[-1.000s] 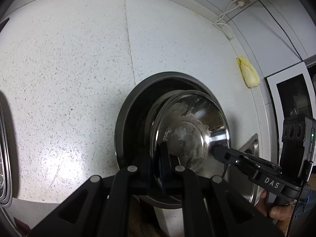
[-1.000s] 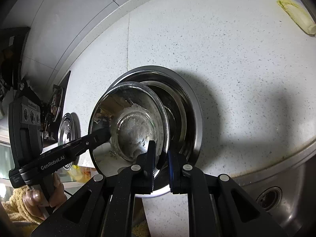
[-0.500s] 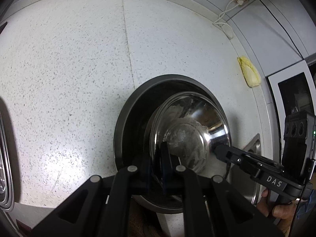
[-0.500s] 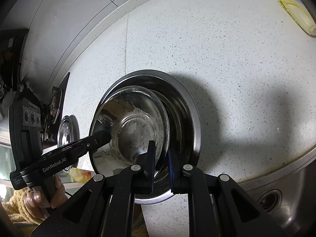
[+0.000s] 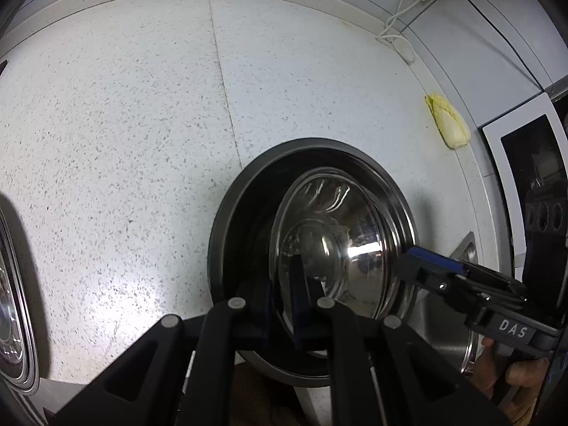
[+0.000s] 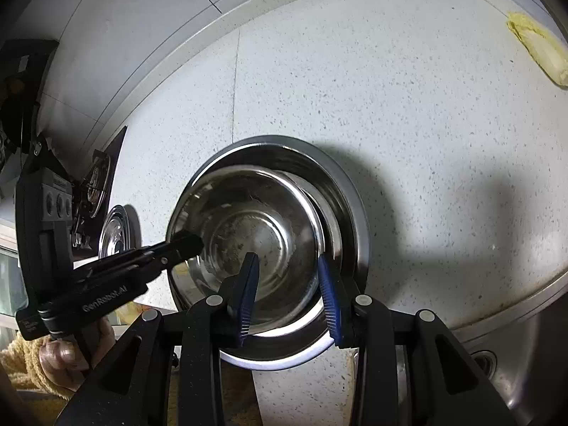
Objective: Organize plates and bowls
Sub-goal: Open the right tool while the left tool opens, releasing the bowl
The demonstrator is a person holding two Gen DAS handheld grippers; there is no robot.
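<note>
A small steel bowl (image 5: 337, 241) (image 6: 255, 230) sits tilted inside a larger steel bowl (image 5: 241, 213) (image 6: 349, 209) on the speckled counter. My left gripper (image 5: 284, 294) is shut on the small bowl's near rim; in the right wrist view its tip (image 6: 186, 241) grips the rim from the left. My right gripper (image 6: 288, 284) is opening. Its blue pads (image 6: 248, 284) straddle the small bowl's rim, one inside and one outside, without pressing on it. In the left wrist view the right gripper (image 5: 411, 266) sits at the bowl's right edge.
A steel plate (image 5: 14, 301) (image 6: 115, 230) lies to the left near a stove burner (image 6: 96, 184). A yellow leafy item (image 5: 449, 120) (image 6: 536, 46) rests by the back wall. A sink (image 6: 514, 355) lies to the right, beyond it a white appliance (image 5: 525, 149).
The small bowl has sunk deeper into the large bowl and lies flatter. My right gripper's jaws, shut on its rim before, have spread apart. The left gripper keeps its grip.
</note>
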